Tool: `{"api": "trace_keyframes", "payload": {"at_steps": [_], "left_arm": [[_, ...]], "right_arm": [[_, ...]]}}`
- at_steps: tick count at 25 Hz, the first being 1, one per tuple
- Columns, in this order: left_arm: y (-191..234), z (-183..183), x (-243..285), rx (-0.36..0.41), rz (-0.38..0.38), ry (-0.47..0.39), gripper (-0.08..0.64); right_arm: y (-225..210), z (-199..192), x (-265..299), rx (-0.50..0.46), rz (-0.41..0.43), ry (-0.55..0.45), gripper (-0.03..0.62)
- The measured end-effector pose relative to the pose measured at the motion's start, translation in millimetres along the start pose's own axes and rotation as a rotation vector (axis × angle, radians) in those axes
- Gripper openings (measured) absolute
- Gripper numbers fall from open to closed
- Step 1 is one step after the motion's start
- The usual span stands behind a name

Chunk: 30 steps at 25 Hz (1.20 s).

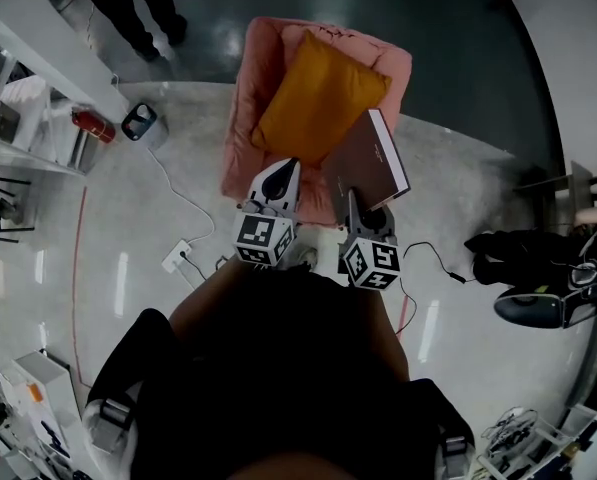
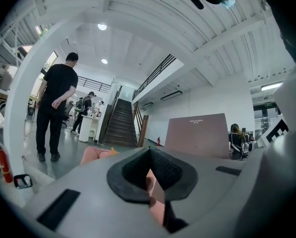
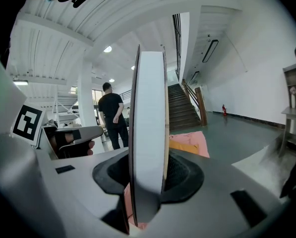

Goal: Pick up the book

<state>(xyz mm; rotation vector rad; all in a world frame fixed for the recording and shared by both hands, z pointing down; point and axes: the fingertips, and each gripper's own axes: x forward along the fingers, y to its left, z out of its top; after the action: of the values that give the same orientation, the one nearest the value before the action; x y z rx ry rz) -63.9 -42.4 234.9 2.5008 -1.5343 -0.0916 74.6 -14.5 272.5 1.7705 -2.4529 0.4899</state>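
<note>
Pink padded armchair [image 1: 246, 98], soft and rounded; plump orange cushion [image 1: 318, 93] propped against its back. The book [image 1: 373, 158], a flat brown hardback rectangle with a white page block, is up off the seat over the chair's front right corner; it stands on edge, covers facing sideways, long axis apparently running away toward the chair's back. Right gripper [image 1: 362, 211] pinches its near edge, pads on both covers; left gripper [image 1: 286, 170] beside the front edge, fingers together, empty.
</note>
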Motion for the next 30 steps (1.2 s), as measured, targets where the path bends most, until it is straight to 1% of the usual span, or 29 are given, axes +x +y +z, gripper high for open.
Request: {"api": "trace_keyframes", "payload": {"at_steps": [3, 10, 30], "left_arm": [[2.5, 0.7, -0.5, 0.000, -0.003, 0.002, 0.003], [3.5, -2.6, -3.3, -0.009, -0.010, 0.004, 0.003], [-0.4, -5.0, -2.6, -0.022, -0.021, 0.022, 0.003]], "right_arm": [[0.2, 0.4, -1.3, 0.014, -0.007, -0.001, 0.140], [1.6, 3.2, -1.3, 0.000, -0.018, -0.015, 0.138], [2.0, 4.2, -3.1, 0.005, -0.012, -0.004, 0.138]]}}
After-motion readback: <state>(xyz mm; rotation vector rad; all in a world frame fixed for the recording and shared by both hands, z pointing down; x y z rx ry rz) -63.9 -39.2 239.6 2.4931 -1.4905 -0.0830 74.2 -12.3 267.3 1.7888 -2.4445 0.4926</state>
